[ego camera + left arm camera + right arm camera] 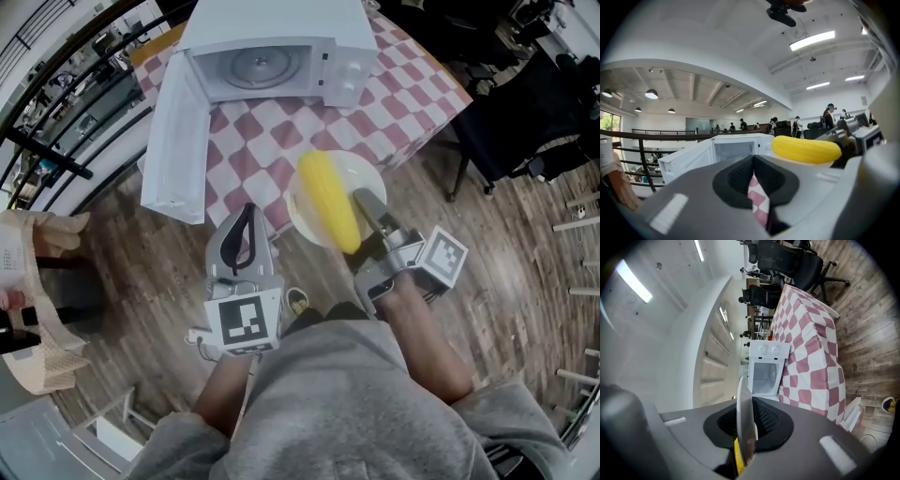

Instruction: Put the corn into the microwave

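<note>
Just short of the open microwave [272,56], the right gripper [367,201] has its fingers pinched on the rim of the plate [367,172] carrying the corn [330,201]. The left gripper [246,216] has its fingers closed and empty.

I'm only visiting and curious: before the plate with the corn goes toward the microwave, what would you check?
1. Microwave door open: ok.
2. Cavity free, only the turntable inside: ok.
3. Right gripper shut on the plate rim: ok.
4. Corn lying on the plate: ok.
5. Plate held level: cannot tell.
6. Left gripper empty and clear of the plate: ok.
</note>
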The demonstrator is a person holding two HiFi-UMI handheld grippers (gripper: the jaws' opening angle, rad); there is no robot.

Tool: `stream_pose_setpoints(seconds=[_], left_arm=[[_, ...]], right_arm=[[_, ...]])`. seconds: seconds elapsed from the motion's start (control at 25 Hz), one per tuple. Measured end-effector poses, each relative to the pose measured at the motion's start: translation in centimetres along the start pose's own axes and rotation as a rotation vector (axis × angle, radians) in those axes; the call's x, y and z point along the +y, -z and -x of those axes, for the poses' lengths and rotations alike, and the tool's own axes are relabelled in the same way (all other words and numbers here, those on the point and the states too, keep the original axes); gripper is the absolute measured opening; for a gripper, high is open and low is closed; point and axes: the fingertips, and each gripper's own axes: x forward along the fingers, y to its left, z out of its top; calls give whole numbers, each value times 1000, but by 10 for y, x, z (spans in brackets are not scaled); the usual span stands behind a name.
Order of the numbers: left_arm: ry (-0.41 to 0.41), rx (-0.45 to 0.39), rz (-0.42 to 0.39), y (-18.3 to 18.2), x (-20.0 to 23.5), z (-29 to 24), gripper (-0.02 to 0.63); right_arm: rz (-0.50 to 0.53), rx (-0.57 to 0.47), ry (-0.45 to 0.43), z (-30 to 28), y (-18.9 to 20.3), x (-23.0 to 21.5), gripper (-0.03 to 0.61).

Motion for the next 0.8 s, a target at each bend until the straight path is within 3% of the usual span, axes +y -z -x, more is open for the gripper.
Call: stream_pose_setpoints(seconds=[0.44, 0.8], left_arm=[[2, 17, 3, 3, 23, -36, 11], [-21, 22, -3, 2, 45, -100, 11]], right_arm=[[-5, 7, 15, -43, -8, -2, 21], [9, 39, 18, -105, -39, -10, 21]])
